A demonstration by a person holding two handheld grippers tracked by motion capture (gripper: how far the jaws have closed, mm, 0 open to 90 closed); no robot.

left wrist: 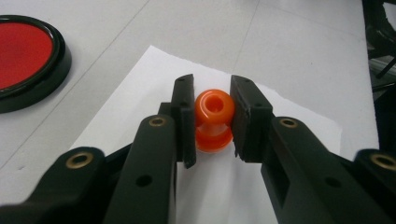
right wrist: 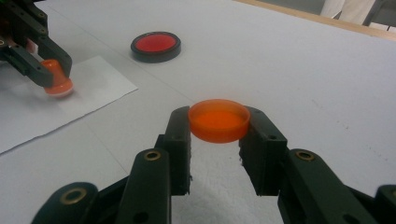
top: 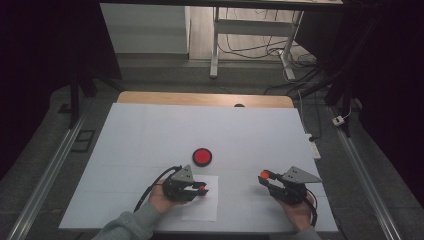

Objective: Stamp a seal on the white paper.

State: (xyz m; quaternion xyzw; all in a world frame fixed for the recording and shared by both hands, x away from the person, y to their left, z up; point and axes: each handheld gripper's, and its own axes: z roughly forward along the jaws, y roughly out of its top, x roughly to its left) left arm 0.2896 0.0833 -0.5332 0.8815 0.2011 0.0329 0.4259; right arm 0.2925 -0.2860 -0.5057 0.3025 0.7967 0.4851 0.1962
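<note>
**Two orange parts held, one in each gripper**

The left gripper [left wrist: 212, 116] was clamped on a small orange plastic knob-shaped stamp [left wrist: 214, 120], whose base rested on the white sheet of paper [left wrist: 140, 84] lying on the white worktop [top: 150, 135]. The right gripper [right wrist: 218, 123] was clamped on a shallow round orange plastic cap [right wrist: 218, 120], held clear above the worktop. A round red ink pad in a black case [top: 202, 156] sat beyond the paper, apart from both grippers.
</note>
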